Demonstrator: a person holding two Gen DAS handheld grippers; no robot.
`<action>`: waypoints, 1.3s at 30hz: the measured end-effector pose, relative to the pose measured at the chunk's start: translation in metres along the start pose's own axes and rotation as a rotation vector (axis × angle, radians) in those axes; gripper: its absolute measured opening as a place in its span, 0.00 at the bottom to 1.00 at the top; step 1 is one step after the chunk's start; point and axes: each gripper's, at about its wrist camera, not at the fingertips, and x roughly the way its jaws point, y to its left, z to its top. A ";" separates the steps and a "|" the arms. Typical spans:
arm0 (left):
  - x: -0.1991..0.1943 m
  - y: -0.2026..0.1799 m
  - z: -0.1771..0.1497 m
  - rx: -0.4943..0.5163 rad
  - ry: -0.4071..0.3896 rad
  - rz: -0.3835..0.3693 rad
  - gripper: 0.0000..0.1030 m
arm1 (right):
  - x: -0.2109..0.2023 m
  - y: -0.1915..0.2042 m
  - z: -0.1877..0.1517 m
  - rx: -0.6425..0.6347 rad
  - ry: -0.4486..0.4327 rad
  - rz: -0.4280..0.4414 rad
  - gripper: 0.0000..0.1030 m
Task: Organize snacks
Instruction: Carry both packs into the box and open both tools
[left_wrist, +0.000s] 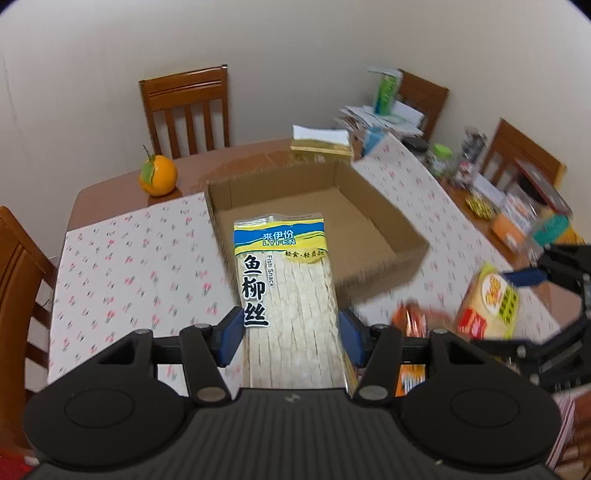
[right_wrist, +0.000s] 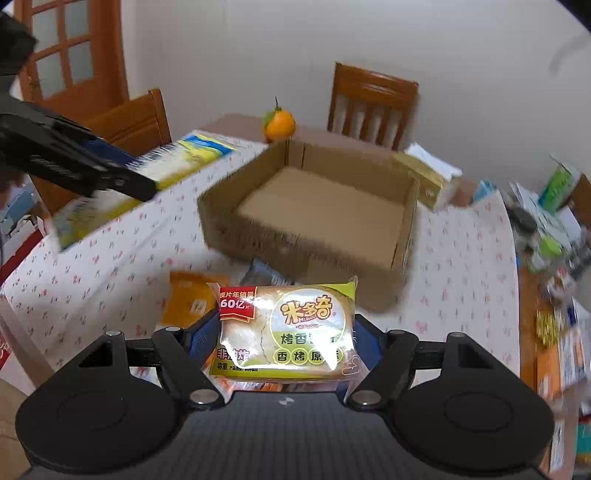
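Clutter along the right edge of the table (right_wrist: 476, 258) is way too smeared to name. The orange packet (right_wrist: 192, 301) at lower centre is blurry and half hidden behind the toast pack (right_wrist: 286, 332). The fish snack bag (left_wrist: 291, 295) runs out of sight under the left gripper (left_wrist: 291, 332).

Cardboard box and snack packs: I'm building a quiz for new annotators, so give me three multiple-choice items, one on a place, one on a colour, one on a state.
1. Where is the orange?
A. inside the cardboard box
B. on the bare wooden table beyond the cloth
C. on a chair

2. The pads on the jaws are:
A. red
B. green
C. blue

3. The cardboard box is:
A. open and empty
B. taped shut
C. full of packs

Answers:
1 B, it stands on brown wood past the floral cloth.
2 C, blue pads flank the fish snack pack.
3 A, only its bare floor shows.
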 end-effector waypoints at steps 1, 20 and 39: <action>0.007 0.000 0.007 -0.012 -0.002 0.001 0.53 | 0.003 -0.005 0.007 -0.009 -0.008 0.006 0.77; 0.150 0.014 0.088 -0.119 -0.016 0.188 0.82 | 0.039 -0.085 0.055 -0.027 -0.073 0.033 0.77; 0.020 0.007 -0.019 -0.227 -0.073 0.285 0.93 | 0.118 -0.087 0.121 -0.062 -0.064 0.084 0.77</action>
